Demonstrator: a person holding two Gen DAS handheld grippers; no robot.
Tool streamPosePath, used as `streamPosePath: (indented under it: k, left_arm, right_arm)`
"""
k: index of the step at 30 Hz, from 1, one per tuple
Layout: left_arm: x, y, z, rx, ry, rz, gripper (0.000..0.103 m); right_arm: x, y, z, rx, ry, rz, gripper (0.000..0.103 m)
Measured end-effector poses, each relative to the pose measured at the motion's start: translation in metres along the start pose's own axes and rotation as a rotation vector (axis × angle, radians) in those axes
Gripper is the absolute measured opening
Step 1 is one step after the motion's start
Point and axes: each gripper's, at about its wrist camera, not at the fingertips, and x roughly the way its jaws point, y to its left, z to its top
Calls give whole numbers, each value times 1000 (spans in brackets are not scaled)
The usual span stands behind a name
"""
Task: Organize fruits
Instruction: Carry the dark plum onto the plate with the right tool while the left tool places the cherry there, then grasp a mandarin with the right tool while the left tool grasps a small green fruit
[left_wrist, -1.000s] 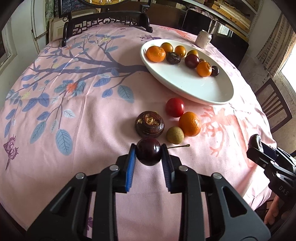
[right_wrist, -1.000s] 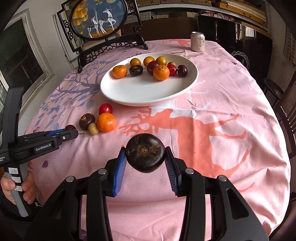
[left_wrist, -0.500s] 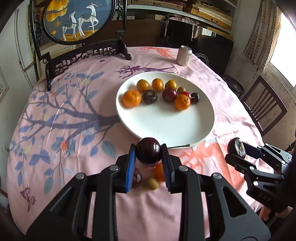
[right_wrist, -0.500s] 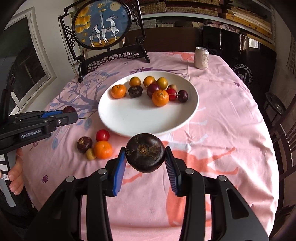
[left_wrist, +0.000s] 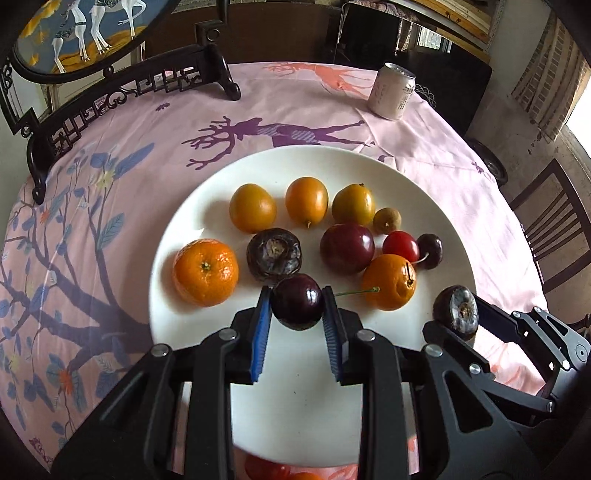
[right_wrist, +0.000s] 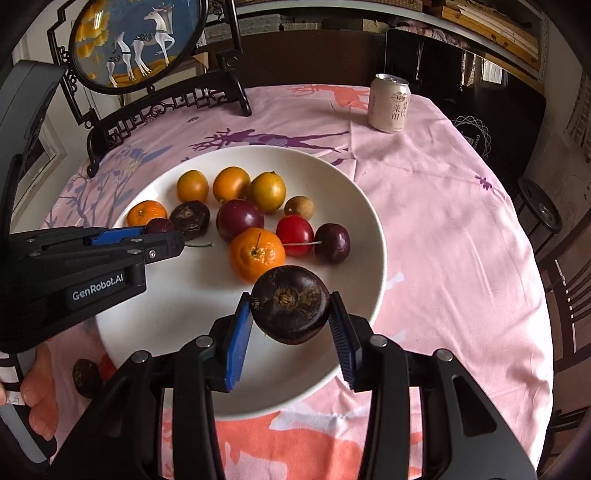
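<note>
Over the white plate (left_wrist: 436, 206), left fingers (left_wrist: 258, 325) grip a cherry (left_wrist: 297, 301) — right fingers (right_wrist: 240, 332) a water chestnut (right_wrist: 291, 304).

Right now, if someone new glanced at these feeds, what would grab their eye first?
Probably the two loaded grippers over the white plate: the left gripper pinches a dark cherry, the right gripper a dark brown water chestnut. Next, the bright fruit clustered on the plate's far half, and the pale can standing beyond it on the pink tablecloth.
</note>
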Motion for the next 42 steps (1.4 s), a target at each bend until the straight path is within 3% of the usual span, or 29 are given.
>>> streamPosePath:
  k: [6, 8, 12, 13, 15, 16, 19, 23, 26, 30, 37, 42]
  left_arm:
    - [12, -3, 4, 4, 19, 5, 28]
    - [13, -4, 3, 3, 28, 0, 28]
    - [-14, 3, -5, 2, 0, -29, 30]
    - [-28, 8, -10, -2, -25, -39, 32]
    - [-59, 20, -24, -16, -87, -64, 61]
    - [-75, 27, -35, -17, -121, -57, 66]
    - [-115, 53, -75, -39, -207, 6, 68]
    - [-142, 95, -138, -134, -250, 83, 74]
    - [-140, 118, -175, -196, -210, 107, 75]
    - [-139, 126, -198, -183, -184, 110, 75]
    - [-141, 126, -217, -163, -172, 72, 77]
    - [-139, 129, -224, -171, -155, 37, 77]
  right_arm:
    - [16, -2, 4, 8, 19, -25, 42]
    - [16, -2, 5, 5, 18, -31, 50]
    - [-10, 2, 1, -14, -23, -59, 56]
    - [-22, 4, -3, -26, -42, -64, 58]
    - [-48, 11, -16, -54, -81, -63, 61]
    - [-60, 15, -25, -65, -92, -51, 61]
    - [-93, 26, -57, -64, -116, 23, 61]
    - [-113, 46, -100, -39, -128, 137, 61]
    - [-108, 67, -117, -45, -91, 179, 61]
    - [-92, 98, -120, -114, -39, 180, 61]
    - [-56, 113, -111, -148, -20, 96, 61]
    - [-38, 117, -105, -148, 4, 131, 49]
